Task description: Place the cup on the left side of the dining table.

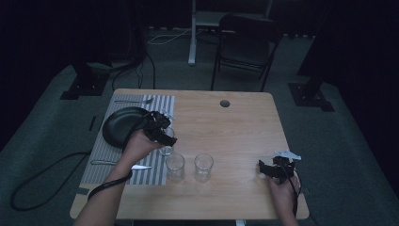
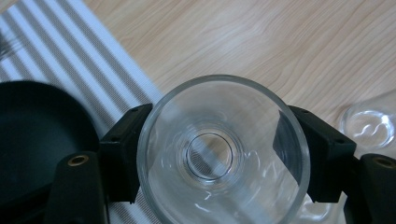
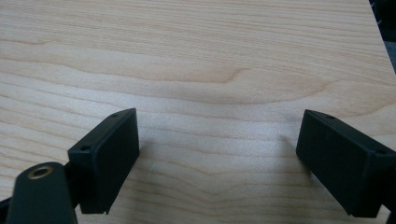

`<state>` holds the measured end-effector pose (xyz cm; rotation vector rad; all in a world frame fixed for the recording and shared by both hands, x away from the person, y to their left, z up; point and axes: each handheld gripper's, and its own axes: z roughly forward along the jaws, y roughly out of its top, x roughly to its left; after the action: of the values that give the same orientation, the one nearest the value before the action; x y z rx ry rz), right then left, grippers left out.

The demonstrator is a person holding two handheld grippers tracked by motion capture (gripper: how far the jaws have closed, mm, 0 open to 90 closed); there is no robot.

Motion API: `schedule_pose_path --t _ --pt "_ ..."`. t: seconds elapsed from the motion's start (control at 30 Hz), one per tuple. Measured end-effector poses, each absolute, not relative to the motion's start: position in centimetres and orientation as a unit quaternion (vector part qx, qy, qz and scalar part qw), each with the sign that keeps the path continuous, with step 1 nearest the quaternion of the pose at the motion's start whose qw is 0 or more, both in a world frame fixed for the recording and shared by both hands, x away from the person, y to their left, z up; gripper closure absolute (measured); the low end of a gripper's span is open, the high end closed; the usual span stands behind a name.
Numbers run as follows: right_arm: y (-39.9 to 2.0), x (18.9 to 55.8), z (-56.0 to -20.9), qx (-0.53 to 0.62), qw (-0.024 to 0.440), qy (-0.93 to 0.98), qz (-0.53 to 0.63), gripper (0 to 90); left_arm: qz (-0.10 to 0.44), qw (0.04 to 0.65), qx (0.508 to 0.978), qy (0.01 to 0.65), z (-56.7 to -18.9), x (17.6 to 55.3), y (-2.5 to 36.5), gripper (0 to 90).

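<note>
Left gripper [image 1: 165, 136] seen clamped on a clear drinking glass [image 2: 223, 151], one black pad pressed to each side of the rim, mouth of the glass turned toward the gripper's own camera so that the round base showed through it. Held at the right edge of a grey-and-white striped placemat [image 2: 79, 60], just off the wooden table [image 1: 235, 127] as far as could be told. Just left of that claw, a black plate [image 1: 120, 125] on the mat. Near its right side, a second glass [image 1: 175, 166] upright on the wood, and beyond that a third glass [image 1: 203, 166], the two just beside each other. Behind the claw, toward the person, a knife [image 1: 123, 165] flat on the mat; on the far side of the plate, a fork [image 1: 134, 100] along the mat's far edge.

Right gripper [image 1: 275, 170] found well apart from all of this, near the table's right front corner. Jaws spread wide, nothing between them, bare wood grain under and ahead of the pads. Whether the pads touched the tabletop could not be told.
</note>
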<state>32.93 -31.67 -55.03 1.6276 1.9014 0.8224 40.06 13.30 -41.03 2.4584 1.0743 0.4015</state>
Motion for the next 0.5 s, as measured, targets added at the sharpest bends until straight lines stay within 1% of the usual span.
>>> schedule_pose_path --t 0.3,0.5 --pt "-31.7 32.9 -55.0 0.598 0.251 0.699 0.302 12.8 0.15 0.209 0.874 0.412 -41.3 39.8 16.5 29.0" --pt "-31.7 32.9 -55.0 0.598 0.251 0.699 0.302 12.8 0.139 0.216 0.866 0.43 -42.1 40.0 18.0 28.9"
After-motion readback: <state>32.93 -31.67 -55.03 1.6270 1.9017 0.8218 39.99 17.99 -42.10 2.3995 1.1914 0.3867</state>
